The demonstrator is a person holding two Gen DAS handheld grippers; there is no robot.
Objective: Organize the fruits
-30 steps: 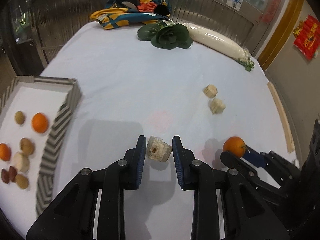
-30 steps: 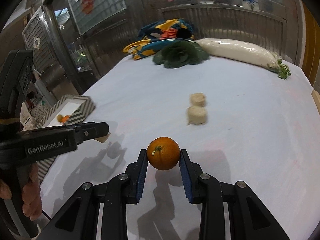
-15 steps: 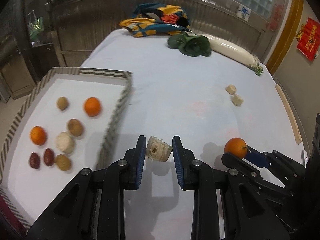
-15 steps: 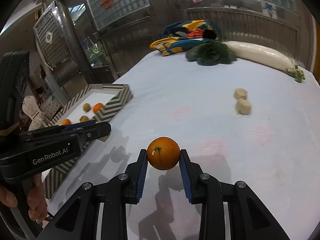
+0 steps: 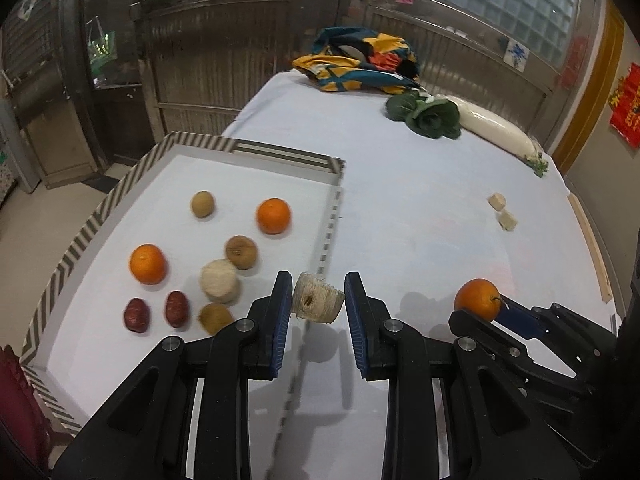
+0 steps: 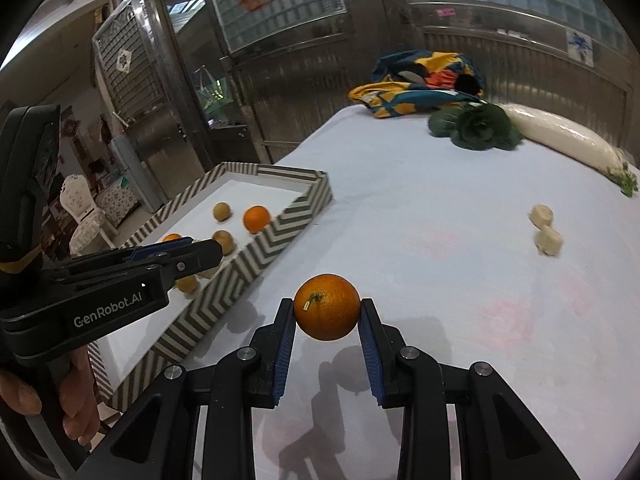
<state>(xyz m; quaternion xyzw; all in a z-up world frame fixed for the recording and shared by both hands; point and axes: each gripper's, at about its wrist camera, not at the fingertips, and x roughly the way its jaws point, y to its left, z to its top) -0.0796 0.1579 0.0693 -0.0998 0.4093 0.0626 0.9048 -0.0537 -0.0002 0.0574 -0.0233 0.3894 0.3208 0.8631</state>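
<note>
the left hand-held gripper is clamped on a pale fibrous chunk, held in the air over the near wall of the striped tray. the right hand-held gripper grips an orange above the white desk, beside the tray. the tray holds two oranges, brown fruits, two red ones and another pale chunk.
</note>
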